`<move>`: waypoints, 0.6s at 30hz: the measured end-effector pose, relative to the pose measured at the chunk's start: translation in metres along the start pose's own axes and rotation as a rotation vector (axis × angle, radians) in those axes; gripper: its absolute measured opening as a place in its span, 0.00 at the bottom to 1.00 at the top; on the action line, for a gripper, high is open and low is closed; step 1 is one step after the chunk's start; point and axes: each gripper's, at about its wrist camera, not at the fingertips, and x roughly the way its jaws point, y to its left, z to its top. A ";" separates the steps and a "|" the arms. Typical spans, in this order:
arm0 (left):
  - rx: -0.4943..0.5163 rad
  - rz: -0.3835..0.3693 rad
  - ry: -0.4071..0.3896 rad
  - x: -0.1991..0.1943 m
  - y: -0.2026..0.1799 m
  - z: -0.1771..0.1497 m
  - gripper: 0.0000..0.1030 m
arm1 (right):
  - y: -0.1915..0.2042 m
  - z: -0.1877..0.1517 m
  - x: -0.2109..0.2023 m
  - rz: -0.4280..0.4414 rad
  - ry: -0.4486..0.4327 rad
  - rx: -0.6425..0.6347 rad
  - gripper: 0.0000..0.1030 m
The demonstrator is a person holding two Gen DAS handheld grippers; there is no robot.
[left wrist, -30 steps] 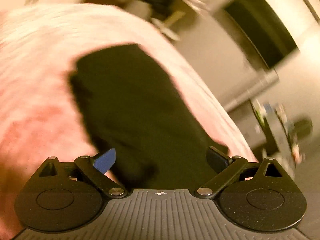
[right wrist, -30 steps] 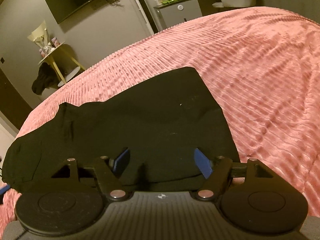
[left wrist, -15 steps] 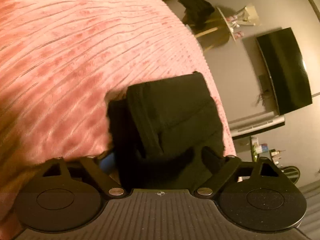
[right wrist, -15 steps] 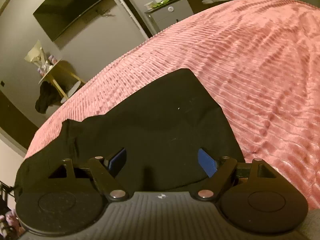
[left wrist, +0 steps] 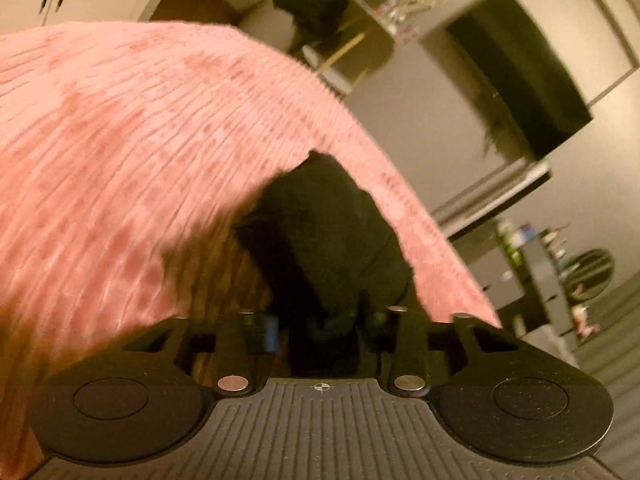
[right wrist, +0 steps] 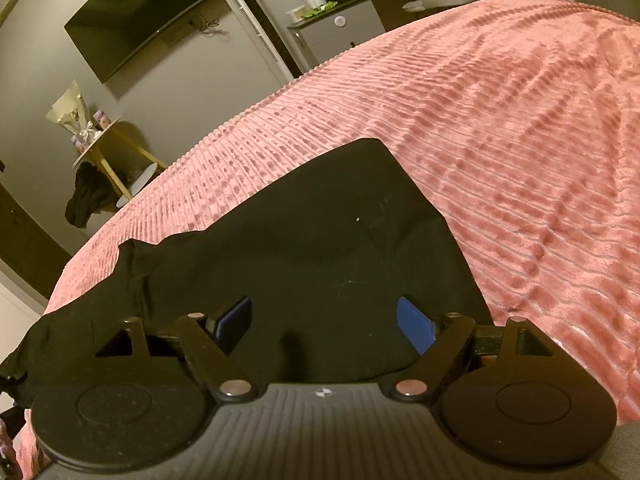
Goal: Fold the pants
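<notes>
Black pants (right wrist: pixel 320 248) lie on a pink ribbed bedspread (right wrist: pixel 520 140). In the right wrist view they spread flat, with a bunched end at the far left. My right gripper (right wrist: pixel 324 320) is open, its blue-padded fingers (right wrist: pixel 414 322) resting just over the near edge of the cloth, holding nothing. In the left wrist view, a bunched part of the pants (left wrist: pixel 320 232) runs up from between the fingers. My left gripper (left wrist: pixel 320 324) has closed in on this dark fabric and holds it close above the bedspread (left wrist: pixel 120 140).
The bed edge falls away at the left in the right wrist view. Beyond it stand a small round table (right wrist: pixel 100 140) with dark clothing hung on it, a wall television (right wrist: pixel 140 16) and a grey cabinet (right wrist: pixel 340 28).
My left gripper has narrowed from wide open onto the bunched pants and swung, with blur. The right gripper stays open at the pants' near edge, shifted only slightly.
</notes>
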 end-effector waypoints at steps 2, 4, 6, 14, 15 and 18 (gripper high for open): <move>-0.046 0.072 0.035 0.012 0.004 -0.003 0.58 | 0.001 0.000 -0.001 -0.004 -0.001 -0.006 0.80; -0.050 0.100 0.036 0.013 0.001 -0.005 0.41 | 0.000 0.000 -0.003 0.003 0.000 0.004 0.80; 0.037 0.085 0.003 0.001 -0.021 -0.006 0.28 | -0.004 0.001 -0.006 0.021 -0.006 0.034 0.80; 0.662 -0.025 -0.086 -0.055 -0.171 -0.037 0.25 | -0.015 0.003 -0.013 0.067 -0.039 0.119 0.80; 0.724 -0.044 -0.096 -0.059 -0.188 -0.047 0.26 | -0.017 0.003 -0.015 0.072 -0.043 0.127 0.79; 0.918 -0.106 -0.106 -0.067 -0.238 -0.093 0.26 | -0.022 0.004 -0.021 0.094 -0.060 0.155 0.80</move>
